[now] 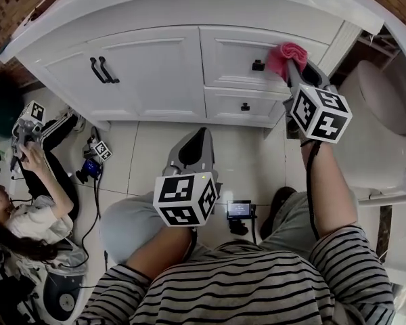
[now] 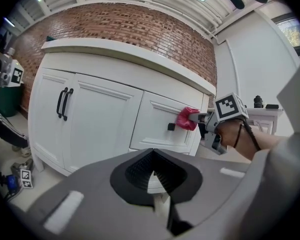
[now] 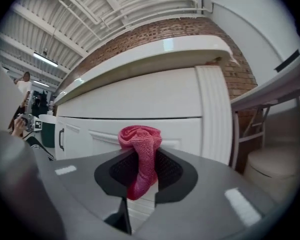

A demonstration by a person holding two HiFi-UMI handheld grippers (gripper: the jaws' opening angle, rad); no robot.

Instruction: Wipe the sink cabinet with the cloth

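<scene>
The white sink cabinet (image 1: 155, 66) fills the top of the head view, with two doors and two drawers on the right. My right gripper (image 1: 292, 61) is shut on a pink cloth (image 1: 285, 54), which is pressed against the upper drawer front (image 1: 233, 53), right of its black knob (image 1: 258, 65). In the right gripper view the pink cloth (image 3: 140, 156) bunches between the jaws, in front of the cabinet (image 3: 155, 96). My left gripper (image 1: 197, 137) hangs low over the floor, shut and holding nothing. From the left gripper view, the cloth (image 2: 187, 118) touches the drawer.
A toilet (image 1: 379, 114) stands close on the right of the cabinet. A person (image 1: 27, 208) sits on the floor at the left with another gripper (image 1: 28, 122) and cables. A small device (image 1: 239, 210) lies on the tiled floor (image 1: 142, 154). Black door handles (image 1: 103, 70) stick out.
</scene>
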